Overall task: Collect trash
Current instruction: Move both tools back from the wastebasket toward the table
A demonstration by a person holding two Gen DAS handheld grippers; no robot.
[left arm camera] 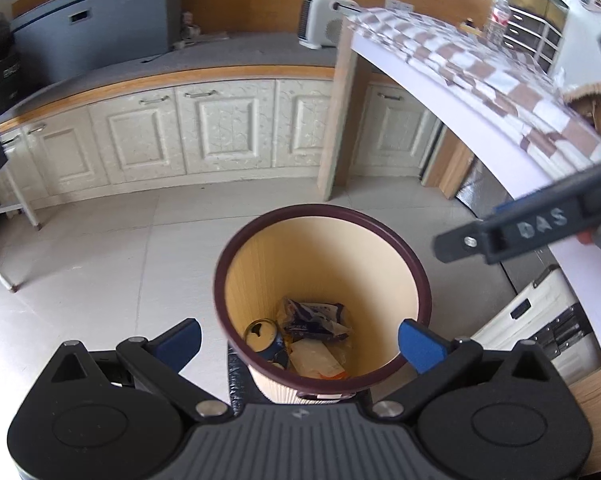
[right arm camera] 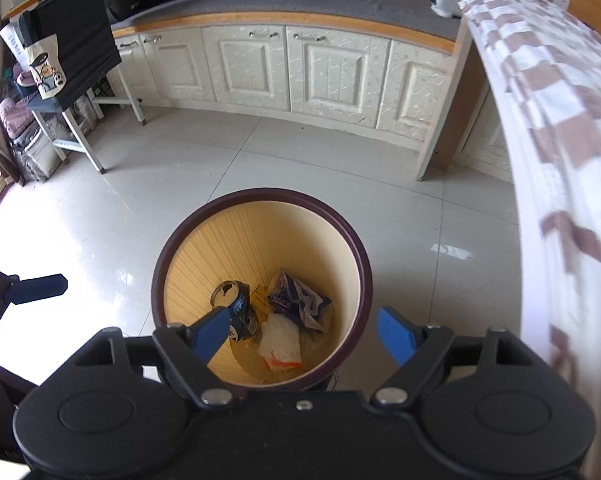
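A round waste bin with a dark maroon rim (left arm camera: 324,212) (right arm camera: 260,194) and a pale yellow inside stands on the tiled floor below both grippers. At its bottom lie a dented drink can (left arm camera: 266,338) (right arm camera: 232,298), a crumpled blue-and-white wrapper (left arm camera: 316,318) (right arm camera: 298,294) and a clear plastic bag (left arm camera: 320,356) (right arm camera: 280,342). My left gripper (left arm camera: 300,340) hangs over the bin, open, nothing between its blue pads. My right gripper (right arm camera: 302,334) is open above the bin too, its jaws empty. The right gripper's arm also shows at the right edge of the left wrist view (left arm camera: 540,228).
White cabinets under a grey counter (left arm camera: 220,64) (right arm camera: 300,4) line the far side. A table with a brown-and-white checked cloth (left arm camera: 480,76) (right arm camera: 560,100) overhangs on the right. A white rack (right arm camera: 72,132) stands at the left. A heater (left arm camera: 324,20) sits on the counter.
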